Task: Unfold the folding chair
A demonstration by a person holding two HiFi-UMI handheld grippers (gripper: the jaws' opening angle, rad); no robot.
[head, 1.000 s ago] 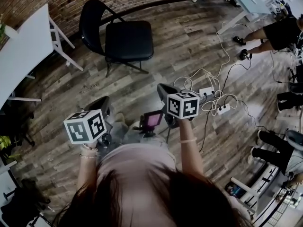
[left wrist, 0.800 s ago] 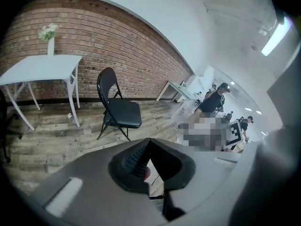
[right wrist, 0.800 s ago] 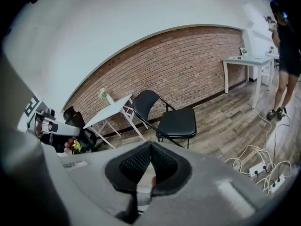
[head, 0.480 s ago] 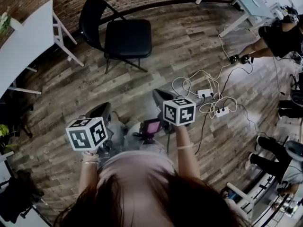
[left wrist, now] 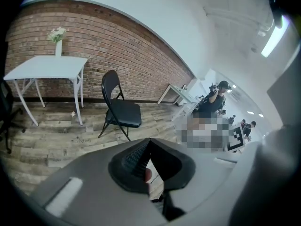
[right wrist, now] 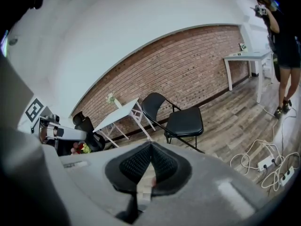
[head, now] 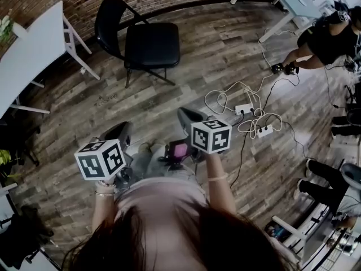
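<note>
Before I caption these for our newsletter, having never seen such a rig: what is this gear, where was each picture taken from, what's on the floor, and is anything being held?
There's no robot here: a person holds a hand-operated grasping tool in each hand. The top-down picture comes from a camera on the person's head. The other two come from cameras riding on the left tool and the right tool, each looking along its own jaws. The patterned cube on each is part of the tool. On the wooden floor stands a black folding chair, already opened out, near a white table. White cables and power strips lie to the person's right. Both tools are shut and hold nothing.
</note>
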